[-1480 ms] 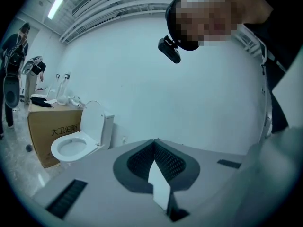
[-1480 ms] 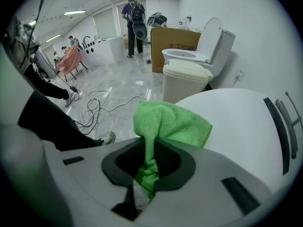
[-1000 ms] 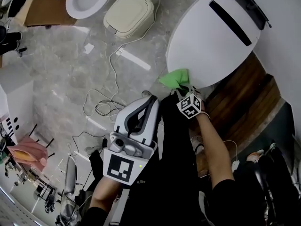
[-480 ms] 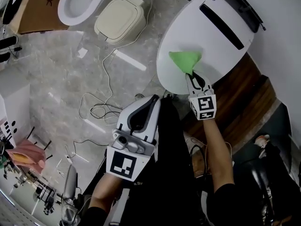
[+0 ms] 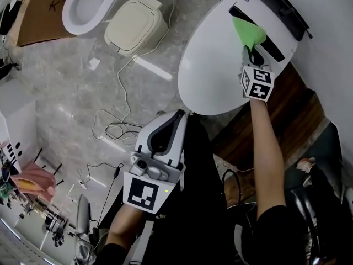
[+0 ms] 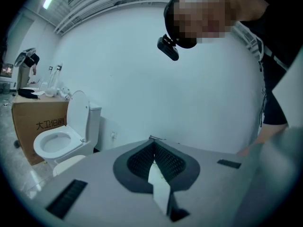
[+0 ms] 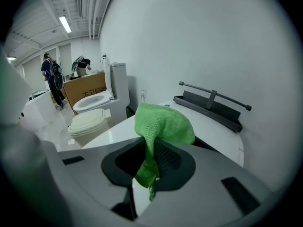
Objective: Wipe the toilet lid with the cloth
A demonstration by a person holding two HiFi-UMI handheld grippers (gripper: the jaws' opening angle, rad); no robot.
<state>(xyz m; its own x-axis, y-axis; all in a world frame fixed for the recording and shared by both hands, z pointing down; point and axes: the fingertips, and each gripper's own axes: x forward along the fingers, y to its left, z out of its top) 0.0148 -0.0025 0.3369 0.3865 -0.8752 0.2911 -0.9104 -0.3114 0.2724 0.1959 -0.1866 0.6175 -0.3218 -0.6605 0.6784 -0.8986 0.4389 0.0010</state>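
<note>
**Right tongs holding a cloth at the far end of a toilet lid**

The right gripper [image 5: 249,53] [image 7: 151,155] is clamped on a green cloth [image 5: 248,32] [image 7: 163,124]. A fold of the cloth is pinched between the jaws, a short tail hangs below them, and the rest bunches out past the tips. In the head view the bunch lies over the far end of the white toilet lid [image 5: 215,70] [image 7: 111,131], at the near edge of a dark slot [image 5: 267,37] in the lid. Behind the lid a dark tray with a bar [image 5: 282,5] [image 7: 210,105] runs along the white wall. The lid's near end overhangs a wooden platform [image 5: 284,101].

The left gripper [image 5: 179,117] [image 6: 154,162] is held low in front of the person, well apart from the lid. Its jaws are together with nothing between them.

Farther off, on the grey marble floor [image 5: 66,81], are loose cables [image 5: 118,123], a cream seat [image 5: 135,22], a second toilet [image 5: 91,4] [image 6: 61,138] and a cardboard box [image 5: 44,10] [image 6: 38,124].
</note>
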